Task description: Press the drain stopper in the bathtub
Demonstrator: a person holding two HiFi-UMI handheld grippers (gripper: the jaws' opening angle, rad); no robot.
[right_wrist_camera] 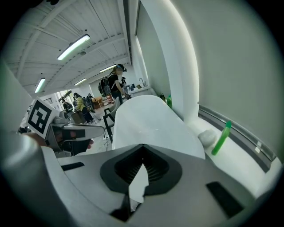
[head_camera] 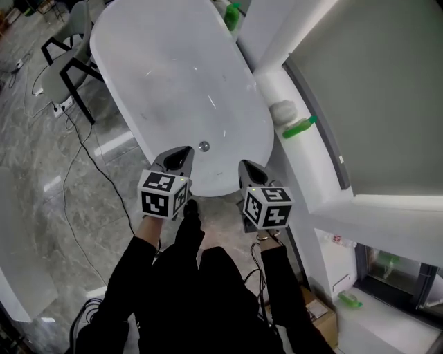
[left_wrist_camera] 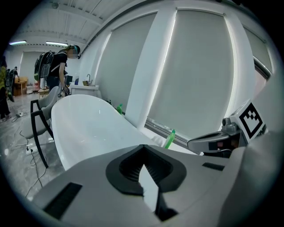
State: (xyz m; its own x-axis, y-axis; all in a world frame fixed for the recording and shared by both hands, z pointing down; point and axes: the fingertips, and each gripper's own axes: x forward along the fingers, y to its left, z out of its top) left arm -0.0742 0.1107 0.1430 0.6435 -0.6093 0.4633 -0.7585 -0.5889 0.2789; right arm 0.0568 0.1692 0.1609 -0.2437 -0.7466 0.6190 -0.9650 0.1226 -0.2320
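Observation:
A white oval bathtub runs away from me, with a small round metal drain stopper on its floor near the close end. My left gripper hovers over the tub's near rim, just left of the stopper, jaws together and holding nothing. My right gripper is level with it to the stopper's right, also shut and empty. In the left gripper view the left gripper points along the tub. The right gripper view shows the right gripper and the tub. The stopper is hidden in both gripper views.
On the white ledge to the tub's right lie a green bottle and a white round lump; another green bottle stands at the far end. Black-legged chairs and a floor cable sit left. A cardboard box is lower right.

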